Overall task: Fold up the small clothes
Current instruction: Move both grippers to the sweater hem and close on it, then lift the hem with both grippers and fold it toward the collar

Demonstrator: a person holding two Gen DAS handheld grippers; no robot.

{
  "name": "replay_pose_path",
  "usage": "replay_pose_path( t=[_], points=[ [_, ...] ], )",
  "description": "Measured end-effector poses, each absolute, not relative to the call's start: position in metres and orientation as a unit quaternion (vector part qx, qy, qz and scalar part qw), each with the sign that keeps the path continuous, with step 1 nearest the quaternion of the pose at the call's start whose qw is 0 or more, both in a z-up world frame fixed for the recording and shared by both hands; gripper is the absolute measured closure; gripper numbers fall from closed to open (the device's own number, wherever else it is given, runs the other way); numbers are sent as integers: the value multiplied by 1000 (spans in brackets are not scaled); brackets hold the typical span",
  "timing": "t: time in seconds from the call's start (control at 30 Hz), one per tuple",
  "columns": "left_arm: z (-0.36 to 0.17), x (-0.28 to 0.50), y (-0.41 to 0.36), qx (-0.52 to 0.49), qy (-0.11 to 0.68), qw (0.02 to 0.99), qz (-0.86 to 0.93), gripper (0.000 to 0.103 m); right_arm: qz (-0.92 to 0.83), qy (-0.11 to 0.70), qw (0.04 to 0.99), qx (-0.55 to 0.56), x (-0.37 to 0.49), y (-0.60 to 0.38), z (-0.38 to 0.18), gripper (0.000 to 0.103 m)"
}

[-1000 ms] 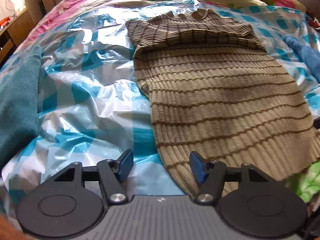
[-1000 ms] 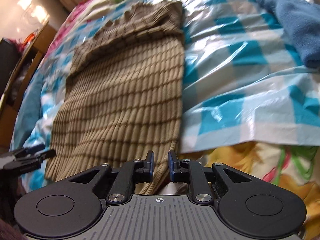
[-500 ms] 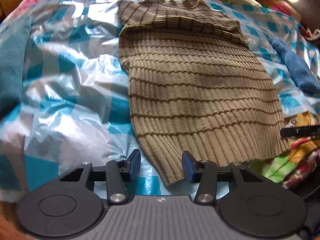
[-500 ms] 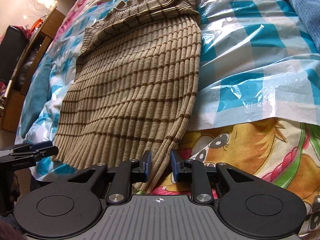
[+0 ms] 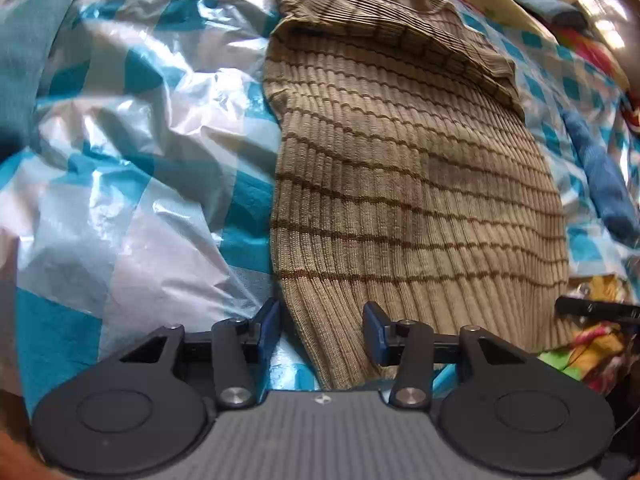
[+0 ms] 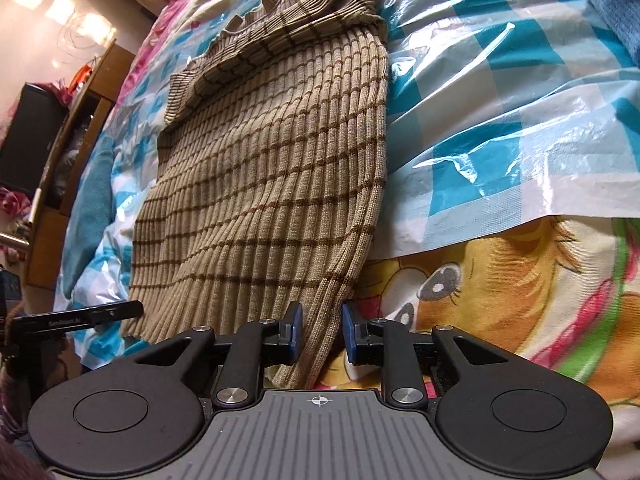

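A tan ribbed sweater (image 5: 400, 160) with thin brown stripes lies flat on the bed, its top part folded down at the far end. My left gripper (image 5: 323, 324) stands over the hem's near left corner. Its jaws are closing, the corner lies between them, and the pads do not press it. In the right wrist view the sweater (image 6: 272, 160) runs down to my right gripper (image 6: 322, 332), which is shut on the bunched right hem corner hanging past the plastic's edge. Each gripper's black tip shows in the other's view (image 5: 596, 310) (image 6: 80, 318).
A crinkled blue-and-white checked plastic sheet (image 5: 140, 160) covers the bed under the sweater. A teal cloth (image 5: 20, 60) lies at its left, a blue garment (image 5: 604, 184) at its right. A cartoon-print bedsheet (image 6: 500, 280) shows at the near edge. Wooden furniture (image 6: 80, 120) stands beside the bed.
My left gripper has come in over the hem's left corner, rolled, and narrowed its jaws around it. The right gripper stays at the right corner with its jaws slightly wider.
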State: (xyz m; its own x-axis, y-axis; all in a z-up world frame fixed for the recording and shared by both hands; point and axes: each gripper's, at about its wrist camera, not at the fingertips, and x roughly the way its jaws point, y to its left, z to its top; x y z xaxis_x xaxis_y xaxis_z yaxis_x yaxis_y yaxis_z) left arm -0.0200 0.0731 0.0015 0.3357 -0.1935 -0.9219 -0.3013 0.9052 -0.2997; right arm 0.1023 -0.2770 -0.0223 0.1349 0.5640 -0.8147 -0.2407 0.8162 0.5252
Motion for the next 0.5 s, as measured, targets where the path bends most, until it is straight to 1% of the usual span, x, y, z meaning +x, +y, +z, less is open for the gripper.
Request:
replay_pose_path(
  t=[0.03,0.07,0.1,0.13,0.2,0.3,0.5],
  points=[
    [2,-20,74,-221,574,787,35,60,274,598,741,137,102,-277,-23,83],
    [2,-21,74,-226,574,786,36,70,276,596,741,143,102,-278,-23,84],
    [1,-22,75,-234,576,782,34,77,278,594,740,152,102,-280,-23,89],
    [0,-23,76,-248,579,776,28,90,280,592,739,162,102,-282,-23,92],
    [-2,-26,78,-285,570,771,14,90,283,584,737,191,101,-288,-21,94],
    [1,-29,80,-311,550,775,-1,90,286,567,733,243,100,-299,-19,94],
    [15,-22,98,-409,470,781,-49,90,296,500,725,370,105,-319,-8,95]
  ],
)
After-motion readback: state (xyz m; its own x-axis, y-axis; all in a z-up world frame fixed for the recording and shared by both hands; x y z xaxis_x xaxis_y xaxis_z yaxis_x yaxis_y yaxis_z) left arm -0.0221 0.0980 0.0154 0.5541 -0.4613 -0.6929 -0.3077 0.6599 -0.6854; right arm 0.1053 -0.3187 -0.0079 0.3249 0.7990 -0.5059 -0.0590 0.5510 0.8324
